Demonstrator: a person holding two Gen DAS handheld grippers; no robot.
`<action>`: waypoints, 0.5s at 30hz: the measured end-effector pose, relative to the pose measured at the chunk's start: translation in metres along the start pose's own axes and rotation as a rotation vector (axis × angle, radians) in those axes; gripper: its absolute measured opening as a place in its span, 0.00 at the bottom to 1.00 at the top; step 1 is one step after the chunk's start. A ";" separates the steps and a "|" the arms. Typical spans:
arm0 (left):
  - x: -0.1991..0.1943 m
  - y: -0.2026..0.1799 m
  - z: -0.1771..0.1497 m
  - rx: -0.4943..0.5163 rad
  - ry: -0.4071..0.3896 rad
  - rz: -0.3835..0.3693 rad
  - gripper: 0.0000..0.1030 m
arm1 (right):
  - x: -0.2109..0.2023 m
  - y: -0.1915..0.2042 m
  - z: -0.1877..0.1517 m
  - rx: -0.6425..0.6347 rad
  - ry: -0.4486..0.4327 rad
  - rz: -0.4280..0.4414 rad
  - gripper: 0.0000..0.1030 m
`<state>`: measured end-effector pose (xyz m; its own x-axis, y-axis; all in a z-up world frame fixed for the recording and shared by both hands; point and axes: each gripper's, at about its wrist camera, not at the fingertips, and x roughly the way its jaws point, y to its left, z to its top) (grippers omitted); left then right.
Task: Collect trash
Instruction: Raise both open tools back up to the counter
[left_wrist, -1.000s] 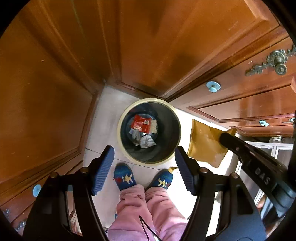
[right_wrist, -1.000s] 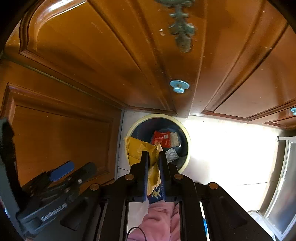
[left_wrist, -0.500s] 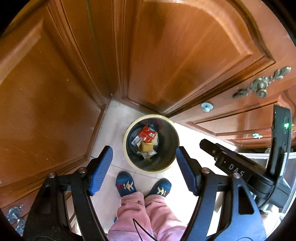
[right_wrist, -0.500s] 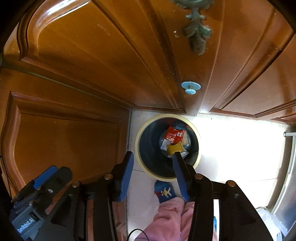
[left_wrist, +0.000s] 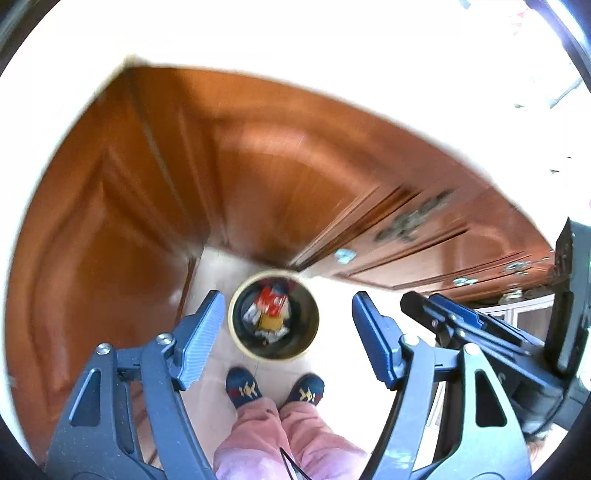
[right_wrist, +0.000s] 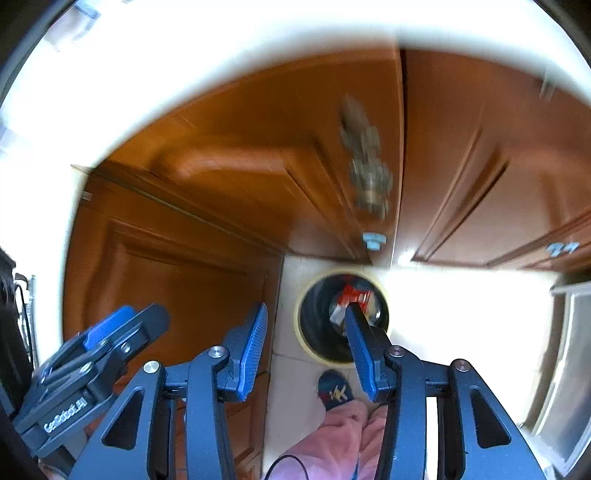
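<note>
Tiled floor (left_wrist: 218, 269), bin (left_wrist: 242, 334) holding wrappers (left_wrist: 271, 300)

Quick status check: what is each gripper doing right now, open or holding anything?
Left gripper: open, holding nothing, high above the trash bin.
Right gripper: open, holding nothing; the yellow wrapper lies in the bin.

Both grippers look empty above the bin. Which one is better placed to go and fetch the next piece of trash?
Neither clearly. The left gripper and right gripper are both open and empty, high above the trash bin. No loose trash shows outside the bin, so no side is favoured.
</note>
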<state>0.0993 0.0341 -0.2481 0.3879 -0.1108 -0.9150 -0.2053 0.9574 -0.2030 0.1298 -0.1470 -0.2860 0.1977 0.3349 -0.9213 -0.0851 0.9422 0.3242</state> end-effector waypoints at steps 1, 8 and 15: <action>-0.012 -0.005 0.007 0.014 -0.019 -0.008 0.66 | -0.015 0.006 0.003 -0.010 -0.019 -0.002 0.43; -0.105 -0.037 0.067 0.106 -0.190 -0.056 0.67 | -0.131 0.049 0.026 -0.070 -0.194 0.003 0.44; -0.167 -0.048 0.122 0.158 -0.307 -0.071 0.67 | -0.213 0.082 0.046 -0.112 -0.377 -0.003 0.51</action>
<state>0.1536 0.0395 -0.0428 0.6532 -0.1158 -0.7483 -0.0362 0.9823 -0.1836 0.1252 -0.1403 -0.0529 0.5412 0.3335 -0.7719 -0.1858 0.9427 0.2771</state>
